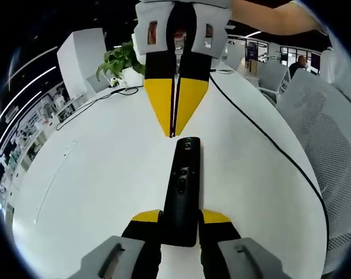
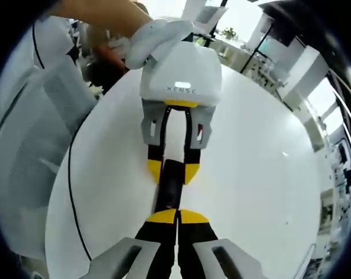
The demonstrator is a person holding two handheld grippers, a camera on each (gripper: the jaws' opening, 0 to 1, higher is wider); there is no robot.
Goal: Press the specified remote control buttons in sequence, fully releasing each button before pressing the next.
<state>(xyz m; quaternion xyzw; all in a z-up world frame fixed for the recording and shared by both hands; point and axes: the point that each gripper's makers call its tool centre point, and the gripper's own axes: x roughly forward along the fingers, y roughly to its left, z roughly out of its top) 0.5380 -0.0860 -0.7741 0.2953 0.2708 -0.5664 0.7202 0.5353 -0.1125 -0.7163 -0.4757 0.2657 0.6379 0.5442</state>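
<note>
Buttons on the black remote (image 1: 182, 192) are being shown in the left gripper view, while in the right gripper view only the remote's dark body (image 2: 168, 186) is being seen, blurred, with no buttons to be made out. The remote is being held flat over the white surface (image 1: 94, 174). Its near end is being gripped by the left tongs (image 1: 180, 224), whose yellow tips are being pressed against both of its sides. The right tongs (image 1: 174, 125) are being seen from the front here, squeezed together with only a thin line between the tips, and their point is being held at the far end of the remote; whether it is touching cannot be told. In the right gripper view, the right tongs (image 2: 177, 217) are being kept closed too. A black cable (image 1: 262, 131) is being laid across the surface, and a green plant (image 1: 120, 61) is being kept near the far edge. A mesh chair (image 1: 326, 133) is being stood beside the surface.
</note>
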